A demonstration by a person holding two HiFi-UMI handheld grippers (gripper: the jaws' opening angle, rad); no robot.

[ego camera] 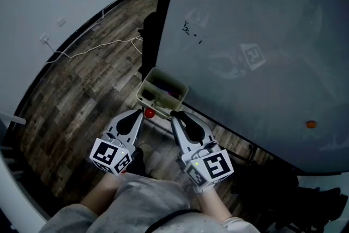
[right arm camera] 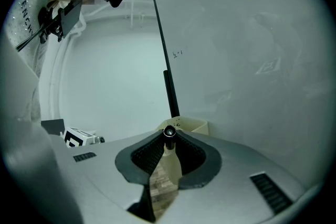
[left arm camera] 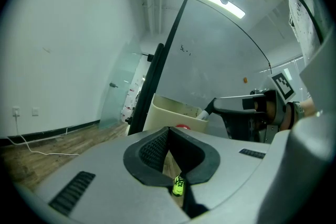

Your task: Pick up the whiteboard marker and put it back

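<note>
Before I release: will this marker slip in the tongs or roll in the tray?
The marker looks rigid and light; its smooth barrel lies lengthwise in the right tongs, so it could slide forward. Round, it likely rolls, but tray walls should stop it.

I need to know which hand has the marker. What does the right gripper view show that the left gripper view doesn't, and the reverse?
Right gripper view only: the whiteboard marker seen end-on, clamped between the right gripper's jaws.
Left gripper view only: the left gripper's jaws closed on nothing, a white cable on the floor, and an orange dot on the board.
Both: the whiteboard, the cream tray at its lower corner, and the marker itself, seen sideways from the left.
</note>
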